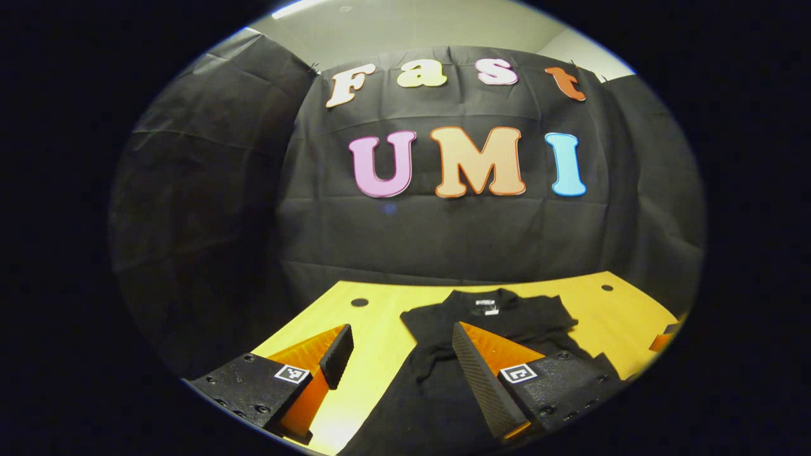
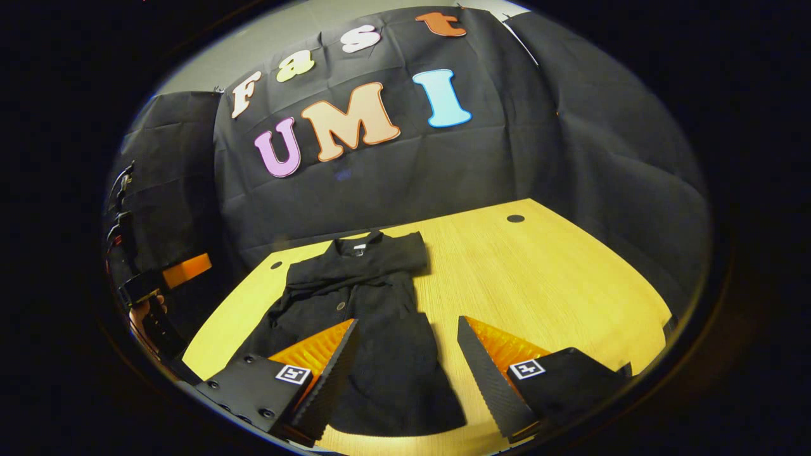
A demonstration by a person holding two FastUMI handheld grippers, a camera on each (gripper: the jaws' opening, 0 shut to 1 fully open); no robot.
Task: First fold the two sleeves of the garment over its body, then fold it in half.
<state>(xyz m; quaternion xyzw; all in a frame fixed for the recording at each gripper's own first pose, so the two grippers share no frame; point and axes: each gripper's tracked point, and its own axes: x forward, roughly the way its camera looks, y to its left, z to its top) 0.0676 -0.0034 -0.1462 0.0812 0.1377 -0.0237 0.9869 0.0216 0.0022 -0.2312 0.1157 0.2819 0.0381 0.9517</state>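
Observation:
A black garment lies flat on the yellow wooden table, collar toward the far wall. In the right gripper view the garment has a sleeve laid across its chest below the collar. My left gripper hovers open above the garment's left side, with its right finger over the cloth. Over the garment's lower hem my right gripper is open and holds nothing. At the left edge of the right gripper view, the left gripper is held by a hand.
The table has bare wood to the garment's right and small round holes near its far corners. Black cloth walls close off the back and sides. An orange part of the other gripper shows at the table's right edge.

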